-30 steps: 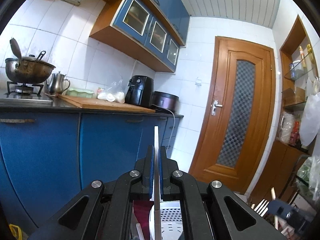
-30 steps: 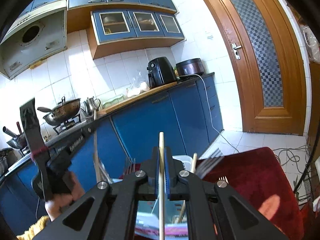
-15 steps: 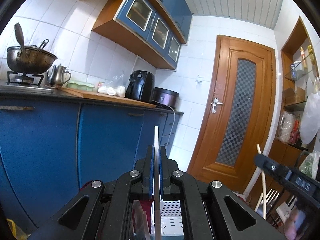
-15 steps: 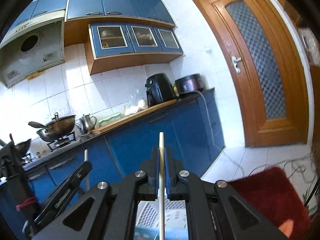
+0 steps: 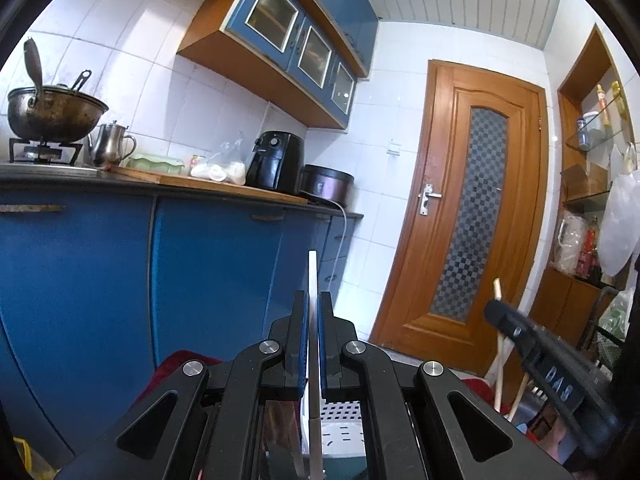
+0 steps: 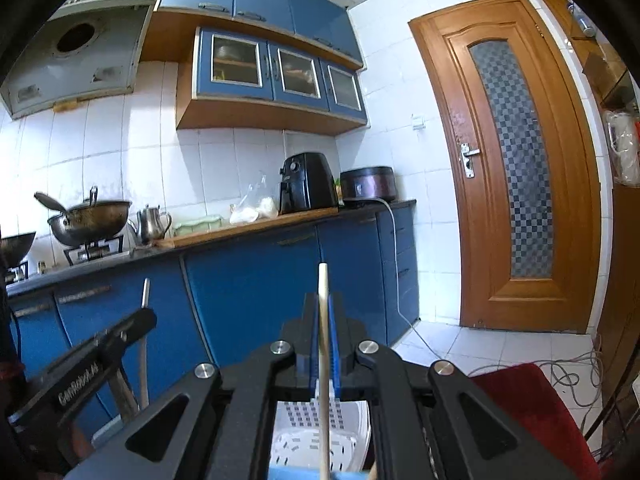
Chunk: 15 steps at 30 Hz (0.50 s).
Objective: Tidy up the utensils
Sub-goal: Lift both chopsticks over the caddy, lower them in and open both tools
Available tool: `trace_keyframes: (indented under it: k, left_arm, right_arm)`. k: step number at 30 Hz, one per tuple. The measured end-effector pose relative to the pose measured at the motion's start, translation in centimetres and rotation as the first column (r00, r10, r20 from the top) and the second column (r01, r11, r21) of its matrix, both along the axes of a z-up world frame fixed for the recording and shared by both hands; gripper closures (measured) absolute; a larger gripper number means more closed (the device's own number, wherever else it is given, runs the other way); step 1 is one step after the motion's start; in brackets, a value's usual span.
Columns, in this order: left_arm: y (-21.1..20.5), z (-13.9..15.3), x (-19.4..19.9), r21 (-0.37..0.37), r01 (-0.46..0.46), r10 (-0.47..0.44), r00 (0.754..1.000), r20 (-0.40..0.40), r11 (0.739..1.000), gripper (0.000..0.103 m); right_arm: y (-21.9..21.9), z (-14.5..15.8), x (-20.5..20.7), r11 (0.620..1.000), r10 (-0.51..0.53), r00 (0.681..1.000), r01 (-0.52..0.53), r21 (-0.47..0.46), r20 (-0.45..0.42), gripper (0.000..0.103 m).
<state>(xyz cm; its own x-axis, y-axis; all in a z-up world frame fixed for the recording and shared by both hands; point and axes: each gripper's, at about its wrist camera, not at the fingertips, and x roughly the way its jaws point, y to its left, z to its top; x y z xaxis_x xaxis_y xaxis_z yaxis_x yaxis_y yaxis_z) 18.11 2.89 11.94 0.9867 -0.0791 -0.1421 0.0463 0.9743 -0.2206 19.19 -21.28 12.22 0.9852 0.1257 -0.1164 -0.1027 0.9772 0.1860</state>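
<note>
Kitchen, two handheld grippers, level with the blue base cabinets [image 5: 100,280].

Item 1. Our left gripper [image 5: 313,320]: jaws closed on a flat white utensil [image 5: 313,276], which stood upright between the blue pads [image 5: 303,344], its top end above the fingertips and its lower part running down between the gripper's arms. We could not tell what kind of utensil it was.

Item 2. Our right gripper [image 6: 324,320]: jaws closed on a pale wooden stick [image 6: 322,288], upright, its rounded top above the fingertips. It looked like a chopstick, though we could not be sure.

Item 3. White perforated basket [image 6: 296,428]: below both grippers, seen through the gap between their arms; also in the left view [image 5: 340,420]. The lower ends of both held pieces reached down toward it; whether they touched it we could not tell.

Item 4. Red cloth [image 6: 536,408] beside the basket.

Item 5. Each gripper showed in the other's view, to the side, its piece upright.

Item 6. Counter goods: wok [image 5: 52,112] on a burner, metal kettle [image 5: 110,146], black air fryer [image 5: 276,160], dark cooker [image 5: 326,184].

Item 7. Wooden door [image 5: 472,216], shut.
</note>
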Motion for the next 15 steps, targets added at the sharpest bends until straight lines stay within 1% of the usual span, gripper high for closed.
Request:
trace_keyframes:
  k: [4,6,7,8,9,12,15]
  left_arm:
    - [-0.2,-0.1,0.0,0.001,0.014,-0.014,1.000,-0.023,1.000,0.099]
    - [-0.4,0.0,0.0,0.005,0.024,-0.024,0.999,-0.039,1.000,0.095]
    - [-0.4,0.0,0.0,0.006,0.030,-0.030,0.998,-0.048,1.000,0.094]
    - [-0.5,0.1,-0.1,0.007,0.037,-0.036,0.998,-0.060,0.999,0.090]
    - [-0.6,0.2,-0.1,0.008,0.041,-0.040,0.997,-0.067,0.999,0.085]
    - [-0.7,0.4,-0.6,0.007,0.047,-0.046,0.996,-0.081,0.999,0.076]
    - [-0.8,0.8,-1.7,0.014,0.057,-0.055,0.995,-0.085,0.998,0.075]
  right_arm:
    - [0.0,-0.6,-0.3,1.000,0.025,0.999,-0.024,0.016,-0.043,0.095]
    - [0.0,-0.6,-0.4,0.999,0.040,0.997,-0.039,0.020,-0.060,0.086]
    - [0.1,-0.6,-0.6,0.999,0.045,0.997,-0.044,0.021,-0.066,0.083]
    - [0.2,-0.5,-0.8,0.998,0.051,0.996,-0.049,0.024,-0.069,0.078]
    - [0.2,-0.5,-1.0,0.998,0.058,0.996,-0.056,0.029,-0.072,0.077]
    - [0.0,-0.1,-2.0,0.997,0.070,0.994,-0.066,0.042,-0.079,0.077]
    - [-0.2,0.4,-2.8,0.996,0.081,0.993,-0.076,0.055,-0.083,0.076]
